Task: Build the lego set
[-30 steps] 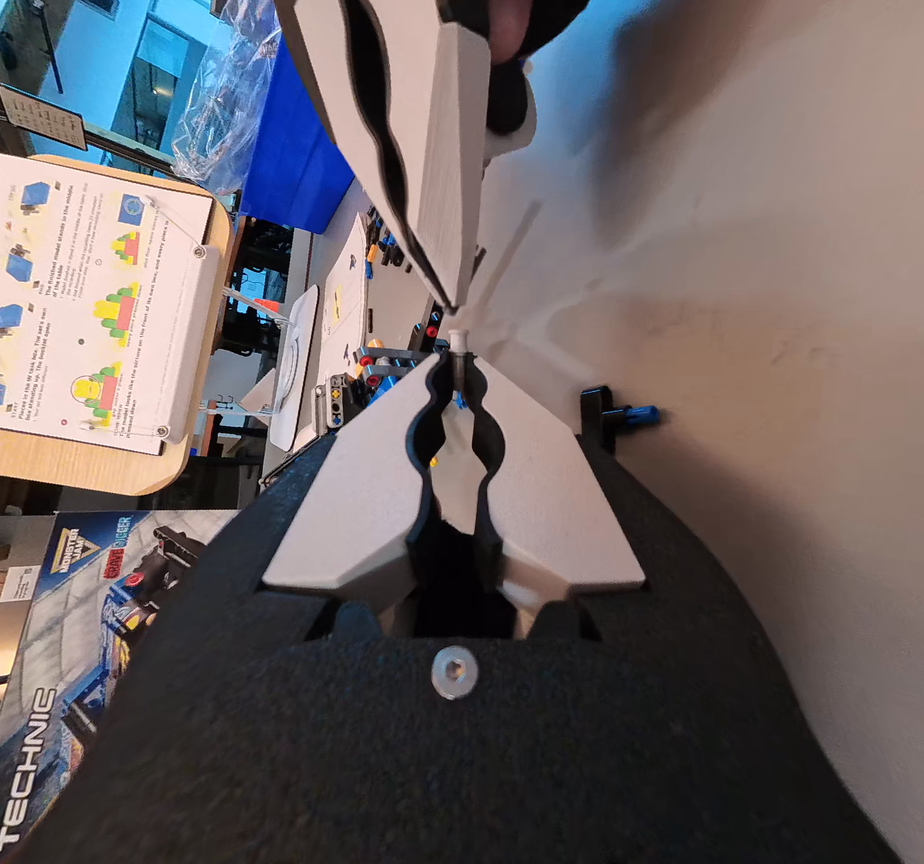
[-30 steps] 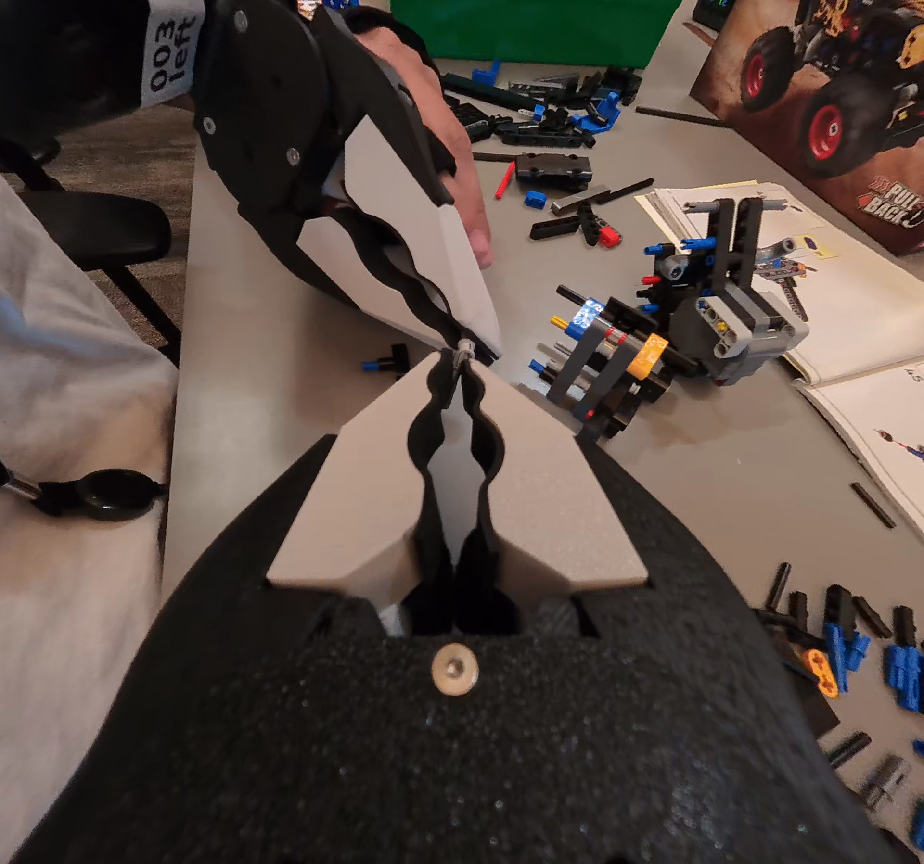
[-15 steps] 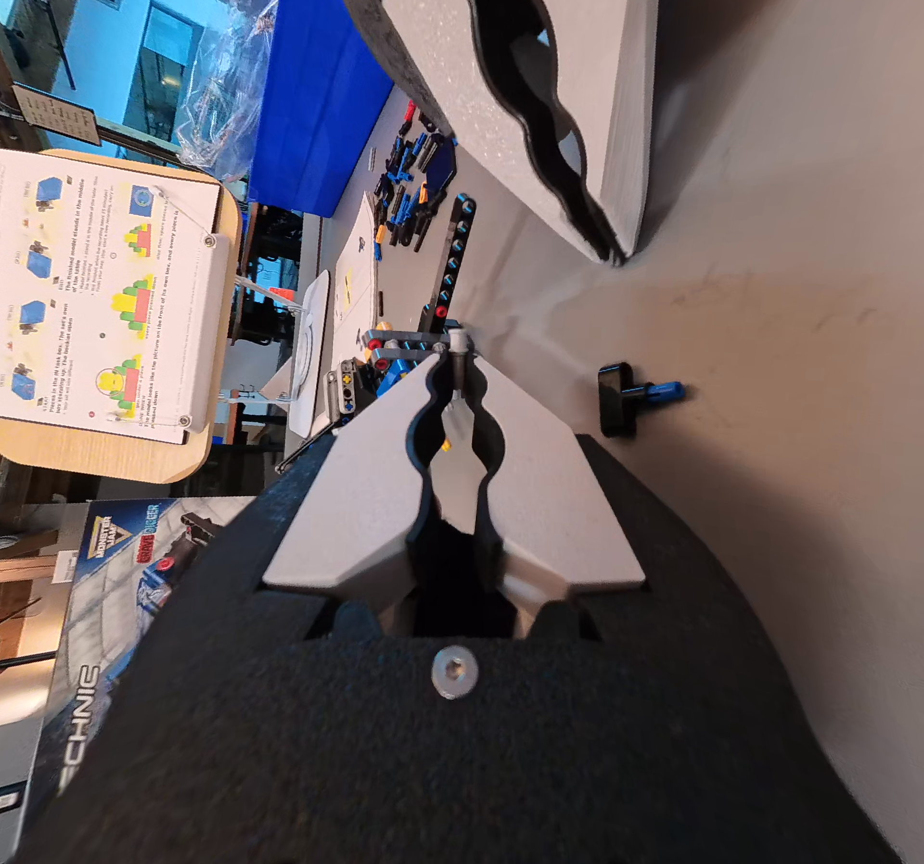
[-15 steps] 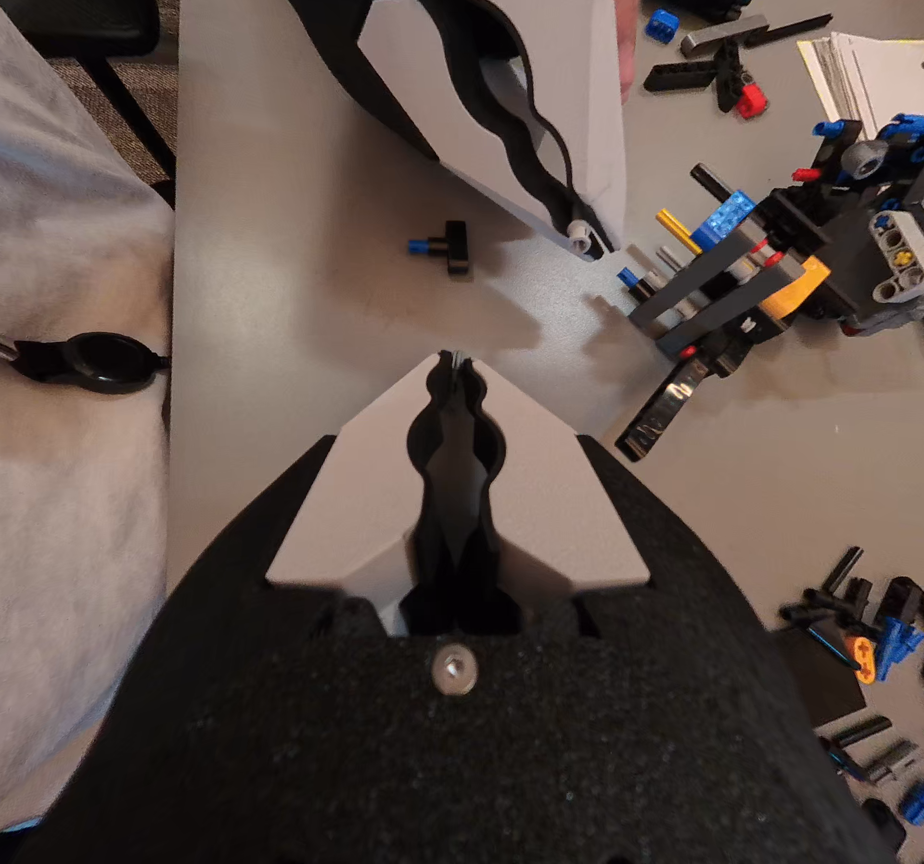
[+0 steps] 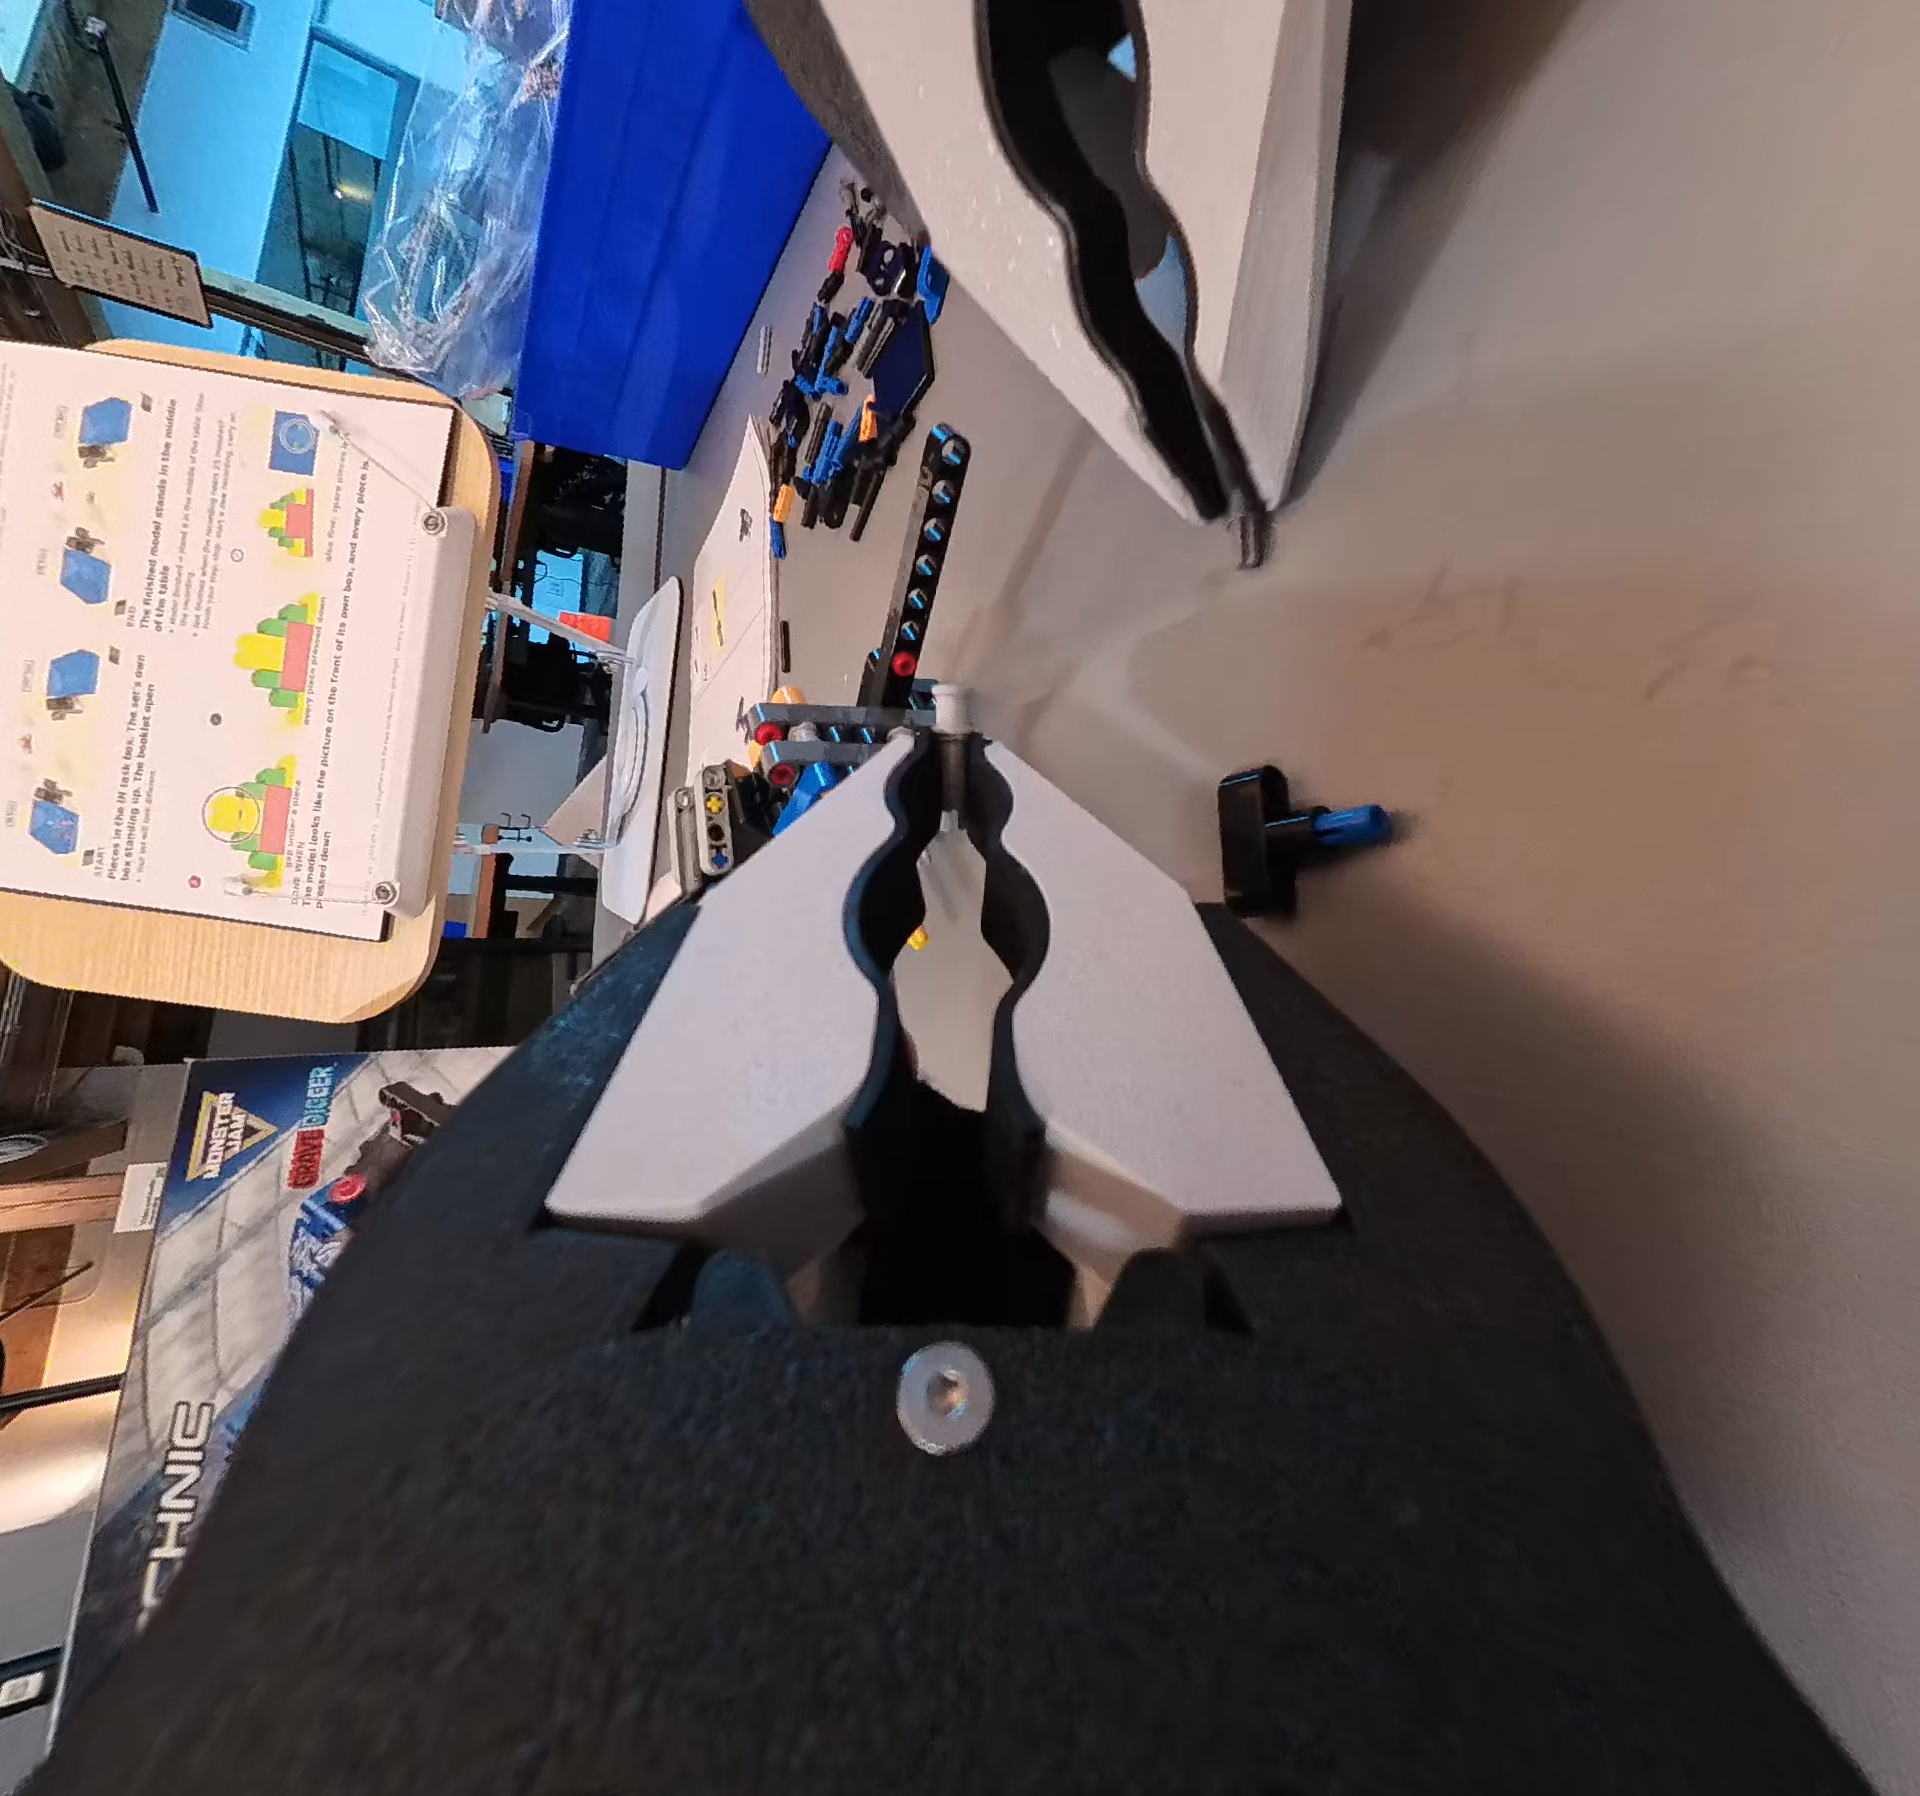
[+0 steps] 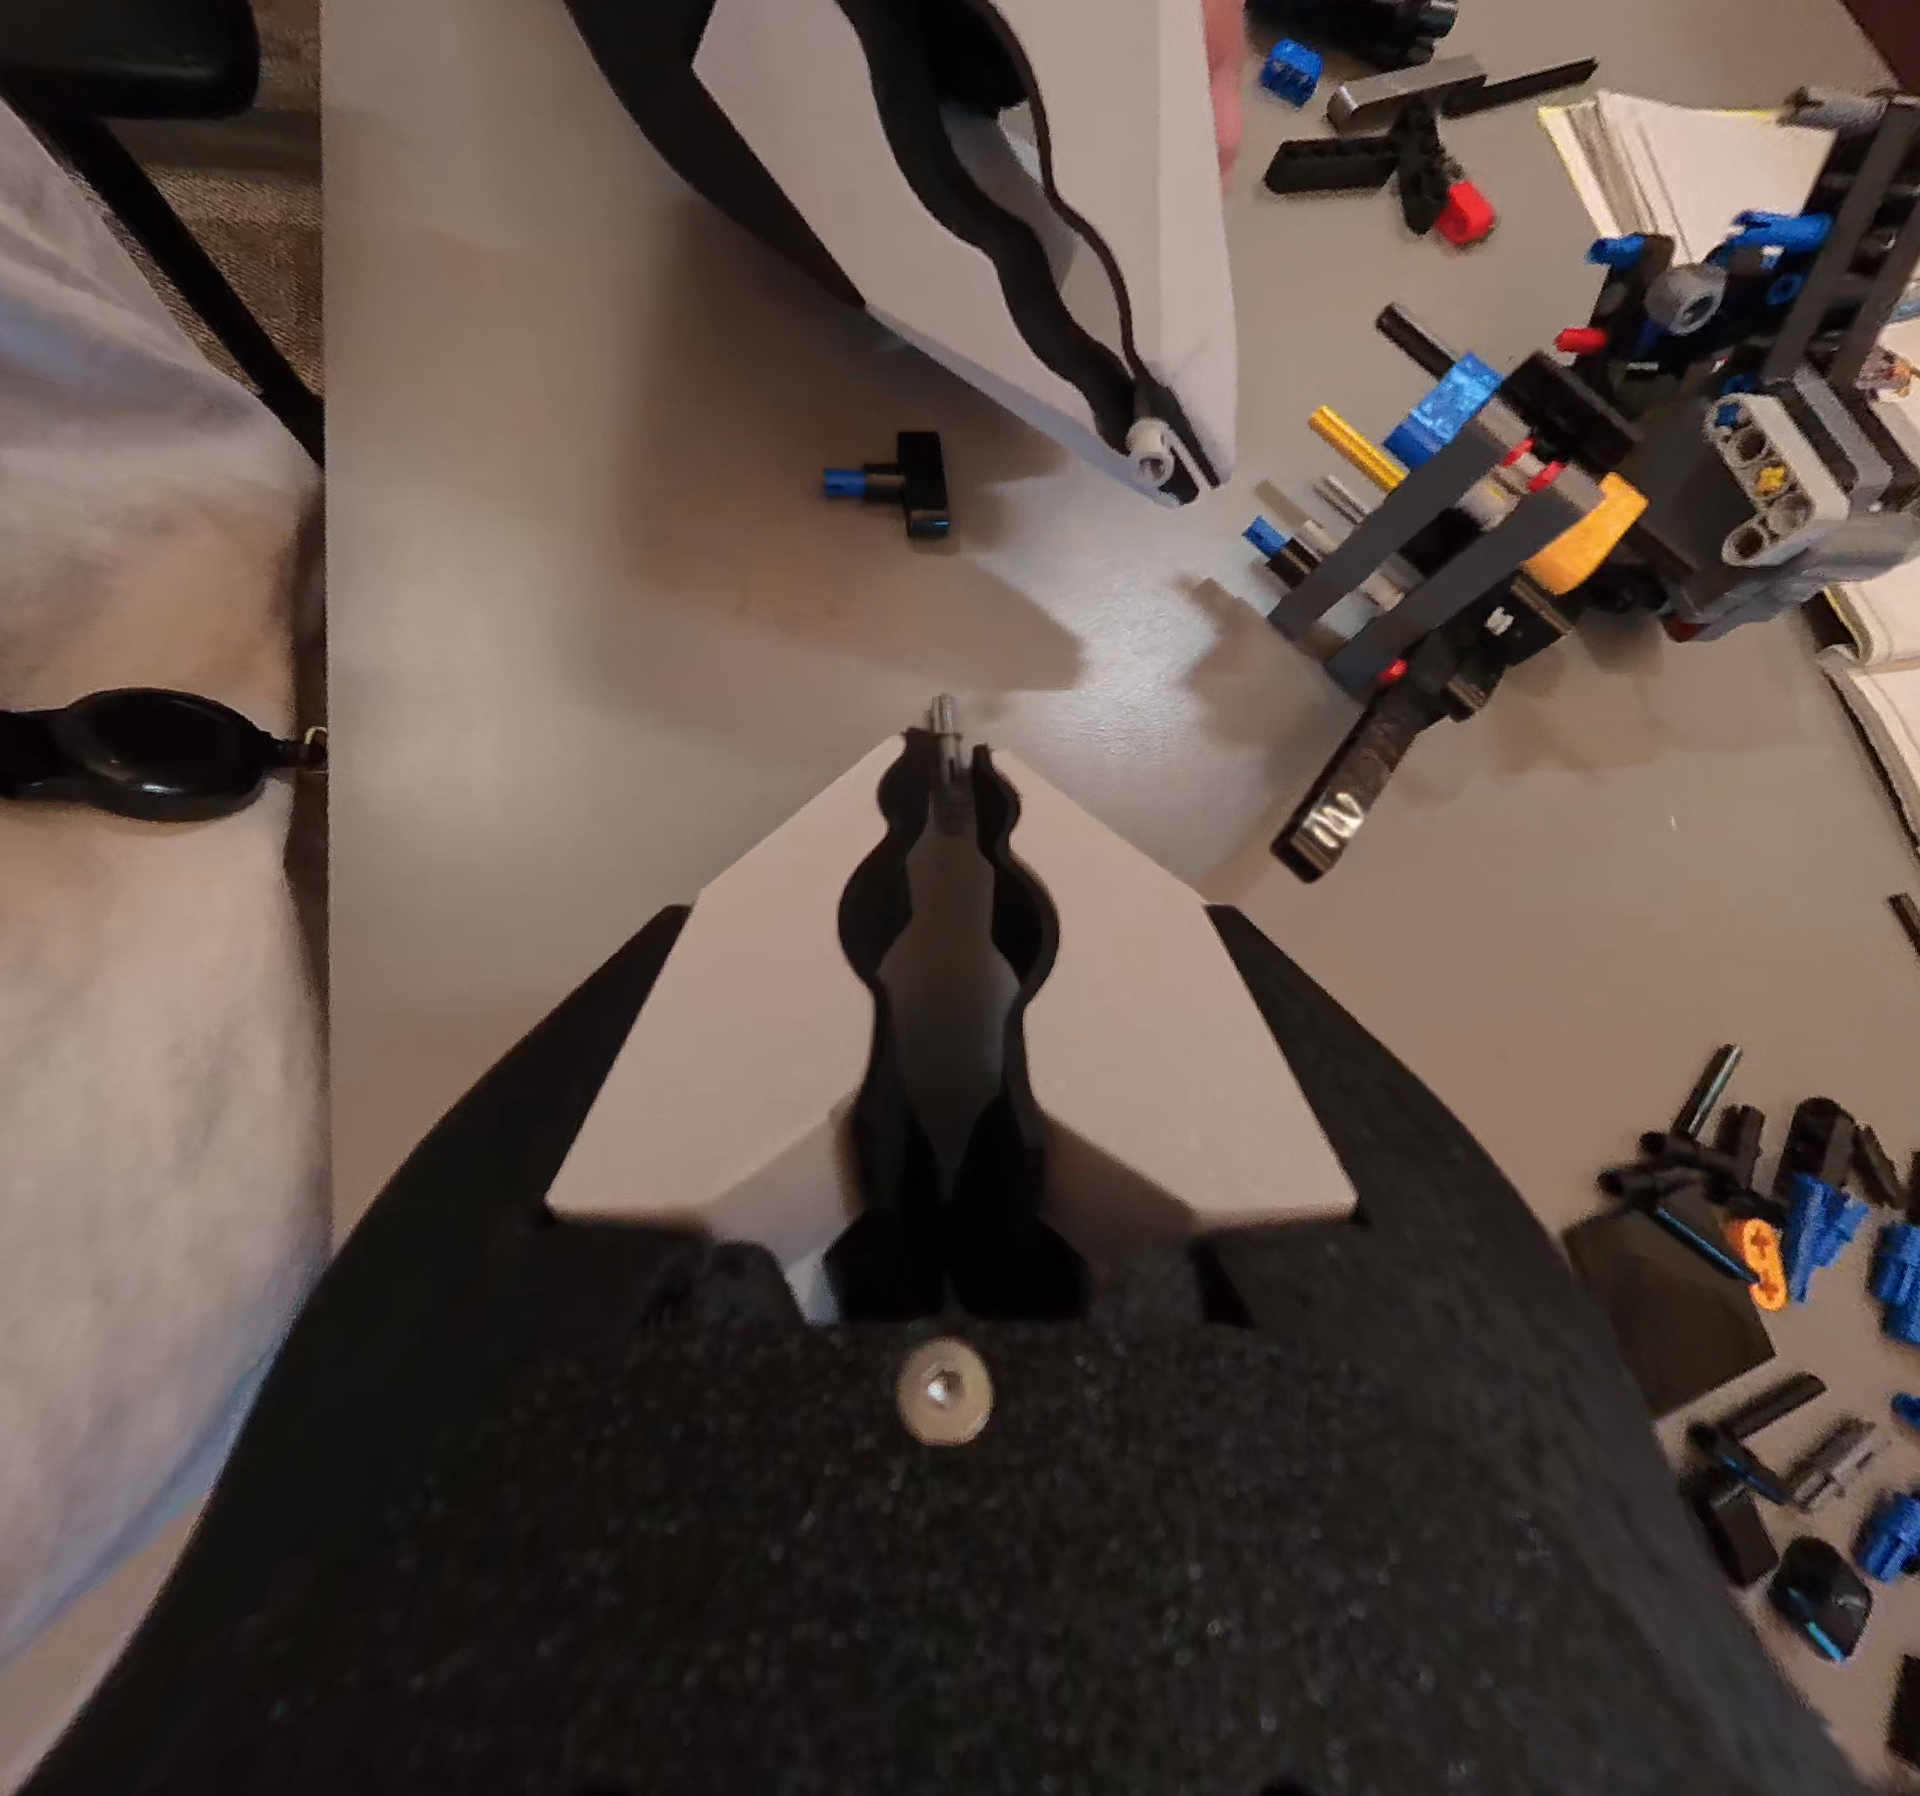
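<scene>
The left gripper [image 5: 951,744] pinched a pale peg [image 5: 949,707] at its tips, close beside the half-built model [image 6: 1538,541]. The right gripper [image 6: 945,759] was clamped on a thin grey pin [image 6: 943,712], farther from the model. A black-and-blue piece [image 6: 899,494] lay on the table [image 6: 582,624] left of the model.

Bare tabletop [image 6: 582,458] lies open ahead-left of the right claw [image 6: 948,759]. A black-and-blue pin piece [image 6: 902,491] sits ahead; the part-built model [image 6: 1475,551] blocks ahead-right, loose parts [image 6: 1787,1258] crowd right.
</scene>
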`<state>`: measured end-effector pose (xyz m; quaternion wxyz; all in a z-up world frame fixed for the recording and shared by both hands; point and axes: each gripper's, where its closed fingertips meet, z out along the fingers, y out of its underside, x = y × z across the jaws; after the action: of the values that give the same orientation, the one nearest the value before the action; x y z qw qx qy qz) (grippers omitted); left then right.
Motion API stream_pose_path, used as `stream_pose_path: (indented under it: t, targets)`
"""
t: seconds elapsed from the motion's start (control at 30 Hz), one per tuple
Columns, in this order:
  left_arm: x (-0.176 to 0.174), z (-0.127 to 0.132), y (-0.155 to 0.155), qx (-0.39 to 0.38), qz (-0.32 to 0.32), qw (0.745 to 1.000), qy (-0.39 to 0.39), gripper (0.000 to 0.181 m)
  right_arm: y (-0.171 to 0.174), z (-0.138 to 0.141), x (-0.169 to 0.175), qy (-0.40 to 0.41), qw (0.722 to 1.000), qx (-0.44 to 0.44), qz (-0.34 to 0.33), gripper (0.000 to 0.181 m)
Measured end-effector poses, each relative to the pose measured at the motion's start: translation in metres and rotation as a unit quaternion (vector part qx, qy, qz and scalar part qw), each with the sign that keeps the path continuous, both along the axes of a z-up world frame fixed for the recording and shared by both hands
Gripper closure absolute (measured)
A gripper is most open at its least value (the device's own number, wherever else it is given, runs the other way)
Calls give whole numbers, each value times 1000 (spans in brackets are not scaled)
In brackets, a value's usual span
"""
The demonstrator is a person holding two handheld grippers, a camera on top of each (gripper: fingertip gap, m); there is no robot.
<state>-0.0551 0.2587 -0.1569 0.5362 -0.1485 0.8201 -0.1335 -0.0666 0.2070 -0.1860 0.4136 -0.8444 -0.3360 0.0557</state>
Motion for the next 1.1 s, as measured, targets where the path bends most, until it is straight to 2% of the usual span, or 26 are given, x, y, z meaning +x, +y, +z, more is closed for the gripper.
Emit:
stream_pose_path:
  t: [0.13, 0.27, 0.33, 0.5, 0.63, 1.1]
  targets:
    - [0, -1, -1, 1, -2, 1000, 0, 179, 7, 0, -2, -43, 999, 27, 5, 178]
    - [0, -2, 0, 3, -3, 1000, 1, 179, 8, -1, -4, -20, 1000, 2, -4, 179]
    - [0, -2, 0, 6, -4, 1000, -2, 179, 10, 2, -2, 4, 1000, -4, -20, 179]
    - [0, 3, -3, 3, -10, 1000, -18, 179, 18, 41, -1, 143, 987, 24, -63, 179]
    - [-1, 7, -5, 0, -15, 1000, -27, 179, 17, 54, -3, 213, 975, 21, -64, 179]
    - [-3, 2, -11, 28, -32, 999, -27, 179, 20, 39, -4, 150, 987, 4, -57, 179]
